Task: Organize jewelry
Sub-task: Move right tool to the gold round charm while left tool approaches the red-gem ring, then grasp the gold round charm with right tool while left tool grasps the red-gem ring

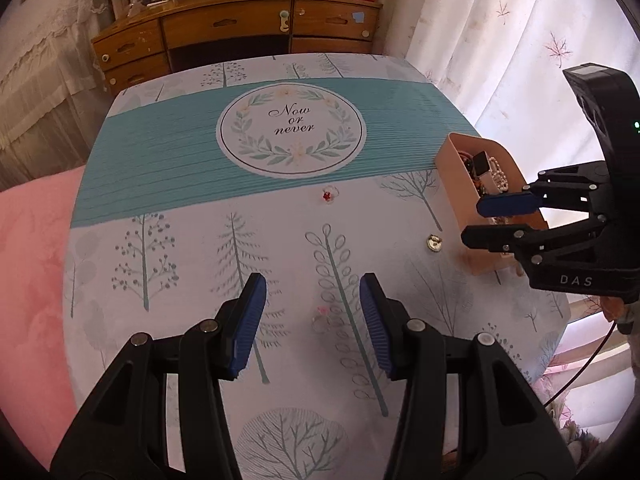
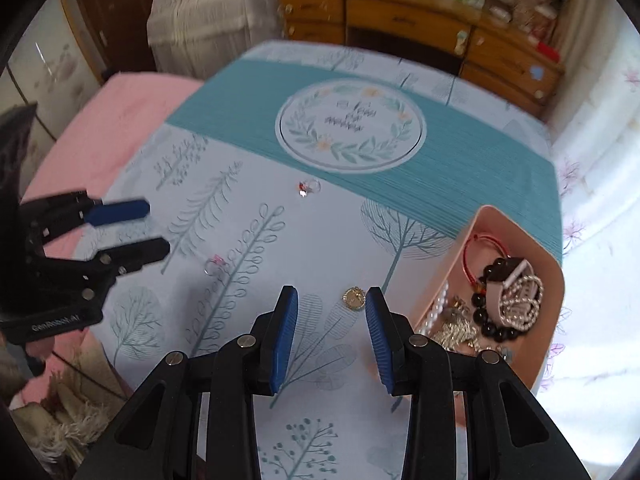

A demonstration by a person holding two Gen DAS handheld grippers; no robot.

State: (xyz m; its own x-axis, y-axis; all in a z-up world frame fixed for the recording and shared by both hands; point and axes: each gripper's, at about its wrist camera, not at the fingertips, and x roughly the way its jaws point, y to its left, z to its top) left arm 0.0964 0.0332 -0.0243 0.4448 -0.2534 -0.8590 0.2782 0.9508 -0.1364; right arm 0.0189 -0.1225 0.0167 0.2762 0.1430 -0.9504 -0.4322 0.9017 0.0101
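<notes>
A pink box (image 1: 448, 168) (image 2: 452, 256) at the table's right holds a watch (image 2: 516, 280), dark beads, pearls and chains. Three small pieces lie loose on the tablecloth: a red-stone ring (image 1: 329, 195) (image 2: 307, 188), a pink-stone clear ring (image 1: 321, 316) (image 2: 215, 264) and a gold round pendant (image 1: 433, 243) (image 2: 353, 298). My left gripper (image 1: 313, 294) (image 2: 154, 228) is open and empty, with the pink ring between its fingers. My right gripper (image 2: 331, 304) (image 1: 476, 220) is open and empty, beside the box, with the pendant just ahead of its right finger.
The table (image 1: 192, 248) carries a tree-print cloth with a teal band and a "Now or never" wreath. A pink bed (image 1: 28, 264) lies to the left. A wooden dresser (image 1: 240, 32) stands behind. Curtains (image 1: 520, 40) hang on the right.
</notes>
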